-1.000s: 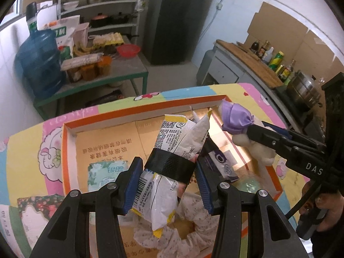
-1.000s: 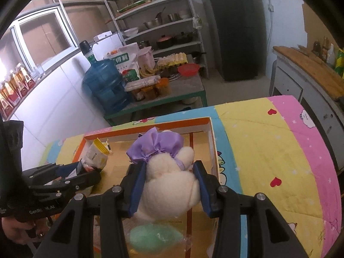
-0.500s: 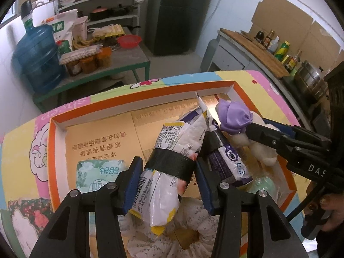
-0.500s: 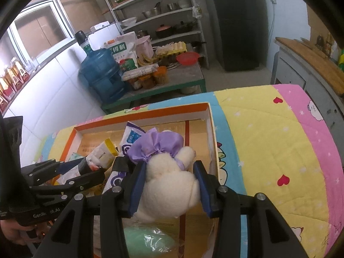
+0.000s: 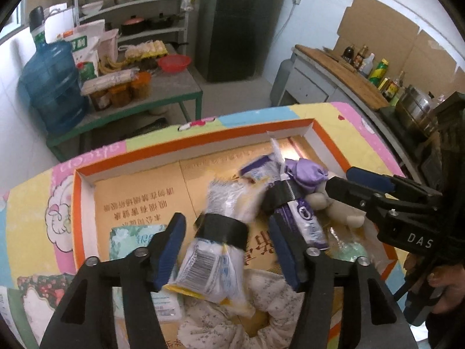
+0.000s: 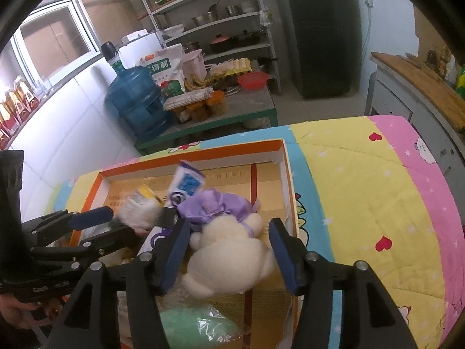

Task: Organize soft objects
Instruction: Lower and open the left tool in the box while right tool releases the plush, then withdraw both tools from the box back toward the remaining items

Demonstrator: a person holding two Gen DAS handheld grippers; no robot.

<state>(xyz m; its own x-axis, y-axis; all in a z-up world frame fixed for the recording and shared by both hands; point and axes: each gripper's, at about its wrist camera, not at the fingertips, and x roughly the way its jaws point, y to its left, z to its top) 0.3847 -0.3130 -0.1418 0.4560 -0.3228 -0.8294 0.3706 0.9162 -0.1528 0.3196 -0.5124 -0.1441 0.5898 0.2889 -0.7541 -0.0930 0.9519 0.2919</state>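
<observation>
A cluttered kitchen, with a bright patterned quilt [image 6: 363, 203] spread under an orange-rimmed box [image 5: 203, 142]; the left gripper [image 5: 226, 250] is opening, its pads clear of the taped snack packet [image 5: 215, 244] between them, over the box; the right gripper [image 6: 229, 253] is opening too, the cream plush toy [image 6: 229, 258] loose between its jaws, inside the box.

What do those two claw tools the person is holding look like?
Both are matte black plastic frames with silver screws and two fingers faced with blue pads. The left gripper shows white "GenRobot.AI" style lettering from the other view; the right gripper is marked "DAS". A dark sleeve shows.
</observation>
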